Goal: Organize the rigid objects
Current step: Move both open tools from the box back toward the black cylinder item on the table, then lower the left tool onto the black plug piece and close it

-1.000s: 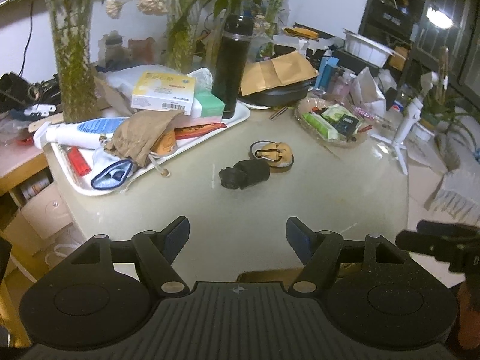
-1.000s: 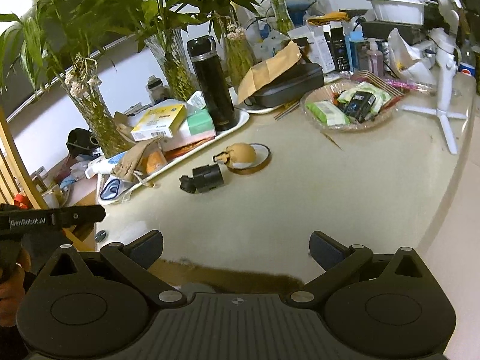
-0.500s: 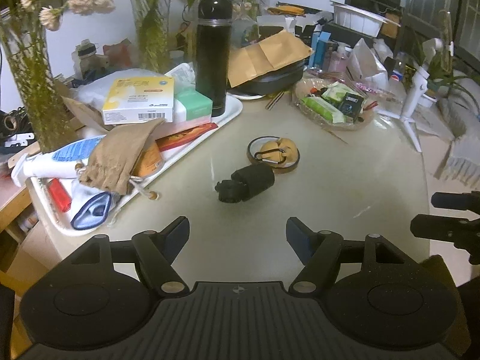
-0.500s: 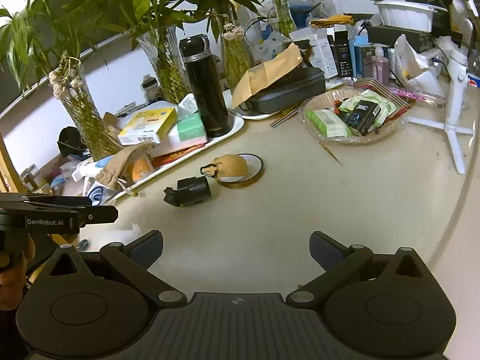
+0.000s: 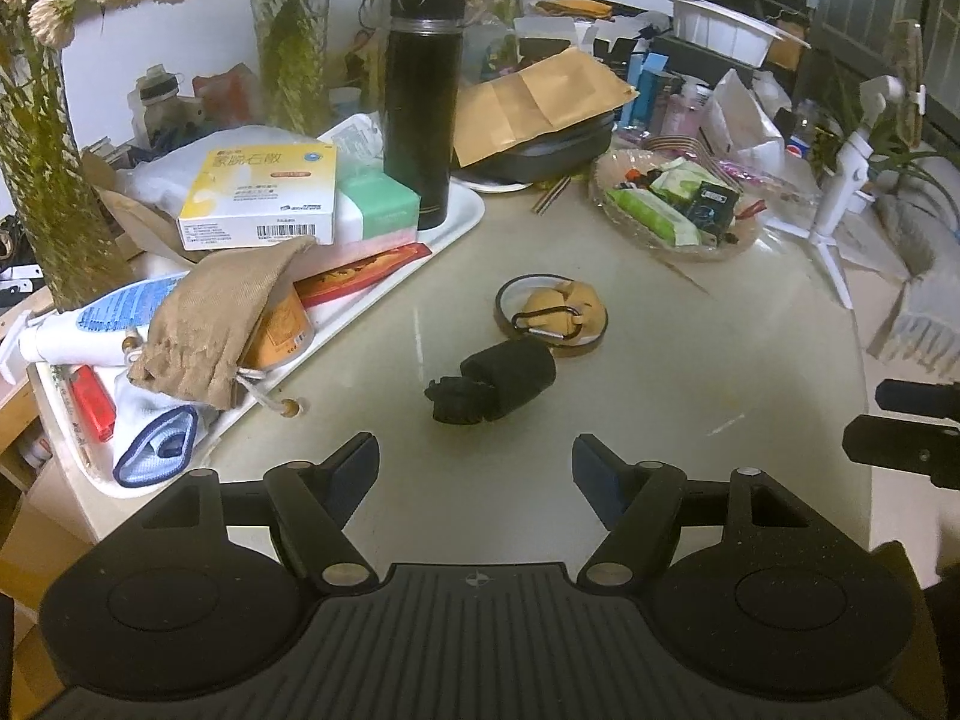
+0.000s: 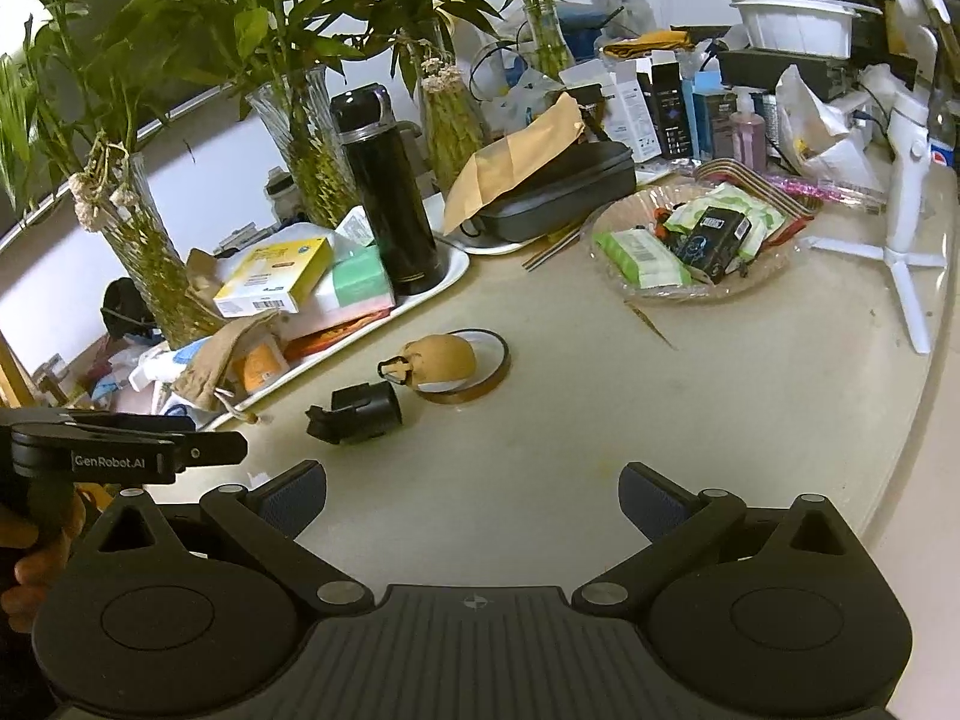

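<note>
A small black cylindrical object (image 5: pixel 495 381) lies on its side on the beige table, also in the right wrist view (image 6: pixel 358 414). Behind it a tan pouch with a carabiner (image 5: pixel 558 309) rests on a tape ring (image 6: pixel 462 369). My left gripper (image 5: pixel 475 468) is open and empty, just short of the black object. My right gripper (image 6: pixel 472 501) is open and empty, nearer the table's front edge. The white tray (image 5: pixel 462 222) at the left holds boxes, a black flask (image 5: pixel 423 96), a tan drawstring bag (image 5: pixel 216 324) and tubes.
A glass dish of packets (image 5: pixel 678 210) stands at the back right. A white tripod stand (image 6: pixel 900 192) is at the far right. Glass vases with plants (image 6: pixel 312 138) and a dark case under a brown envelope (image 6: pixel 552 186) line the back.
Both grippers have moved forward over the table toward the black object. Both stay open. No object on the table has moved.
</note>
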